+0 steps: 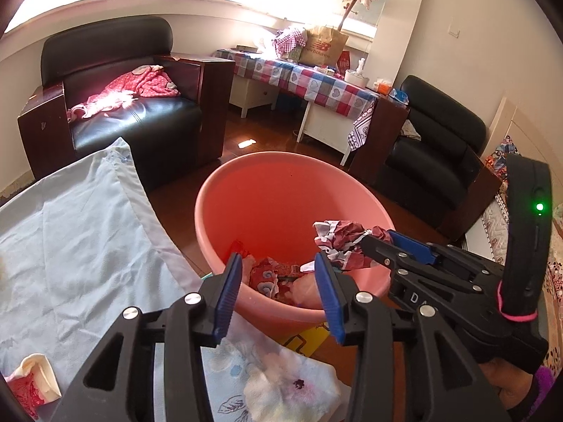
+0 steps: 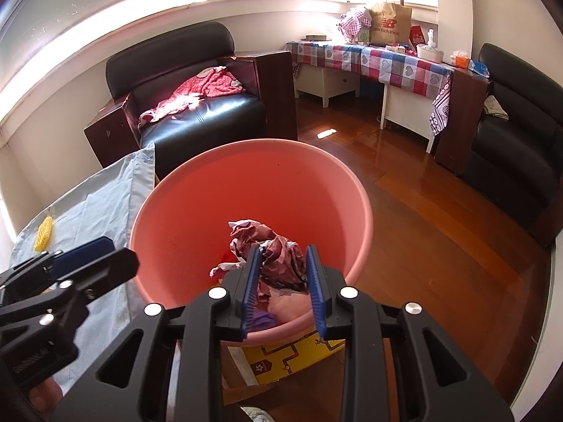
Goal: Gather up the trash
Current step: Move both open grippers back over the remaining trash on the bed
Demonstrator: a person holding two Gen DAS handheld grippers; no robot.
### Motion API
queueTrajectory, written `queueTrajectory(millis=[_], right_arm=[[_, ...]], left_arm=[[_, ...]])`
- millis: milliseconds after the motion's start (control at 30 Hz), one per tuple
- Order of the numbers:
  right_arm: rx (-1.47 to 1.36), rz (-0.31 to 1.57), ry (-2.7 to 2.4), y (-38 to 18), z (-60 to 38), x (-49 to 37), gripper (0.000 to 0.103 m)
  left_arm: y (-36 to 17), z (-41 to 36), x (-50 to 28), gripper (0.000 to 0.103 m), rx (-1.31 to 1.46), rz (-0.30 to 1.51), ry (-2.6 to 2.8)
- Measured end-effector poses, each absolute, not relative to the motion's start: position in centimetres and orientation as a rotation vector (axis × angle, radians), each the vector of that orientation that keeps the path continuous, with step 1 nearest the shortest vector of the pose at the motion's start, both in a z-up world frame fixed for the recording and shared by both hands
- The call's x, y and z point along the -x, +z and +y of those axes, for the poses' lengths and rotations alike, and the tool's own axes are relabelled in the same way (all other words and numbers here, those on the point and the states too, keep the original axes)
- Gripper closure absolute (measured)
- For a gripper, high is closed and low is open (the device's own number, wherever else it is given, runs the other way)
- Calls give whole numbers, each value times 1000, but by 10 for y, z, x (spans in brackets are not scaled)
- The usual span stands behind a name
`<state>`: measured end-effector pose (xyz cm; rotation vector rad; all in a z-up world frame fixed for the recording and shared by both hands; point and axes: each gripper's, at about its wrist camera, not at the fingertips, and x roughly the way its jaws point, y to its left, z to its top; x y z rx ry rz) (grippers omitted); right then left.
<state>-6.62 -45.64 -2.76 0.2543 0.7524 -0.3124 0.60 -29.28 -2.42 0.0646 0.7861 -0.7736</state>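
While right tongs (image 2: 283, 274) grip crumpled wrapper (image 2: 278, 256), bucket (image 2: 183, 211) contents stay indistinct.

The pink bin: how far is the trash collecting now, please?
Done: several scraps already lie in the pink bin. In hand: the right gripper holds a crumpled red-and-white wrapper above it; the left gripper is open and empty. Left: a red-and-cream wrapper on the blue cloth.
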Motion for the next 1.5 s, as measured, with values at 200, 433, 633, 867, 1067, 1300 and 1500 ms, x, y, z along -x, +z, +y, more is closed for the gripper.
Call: queueTrajectory(millis=[200,433,633,867,1067,1300,1500], right_arm=[[-262,755,-306,-27,-454,66,68],[-261,743,-250,-21,-439,73,65],[-237,737,-166,-14,-410,76,65],[-226,748,-67,-11,-372,77,65],[-250,780,2,-15,-345,72,65],[-226,807,47,-20,-318,65,65],[-213,824,69,-24,-304,57,65]], left_arm=[[-18,-274,-4,54,-39,791,-765],[-13,-244,5,47,-51,783,-754],[-13,-210,12,46,-64,791,-718],[-13,-154,21,45,-75,780,-652],[-12,-98,24,45,-104,776,-567],[-21,-44,14,46,-134,800,-488],[-42,-39,3,62,-222,842,-522]])
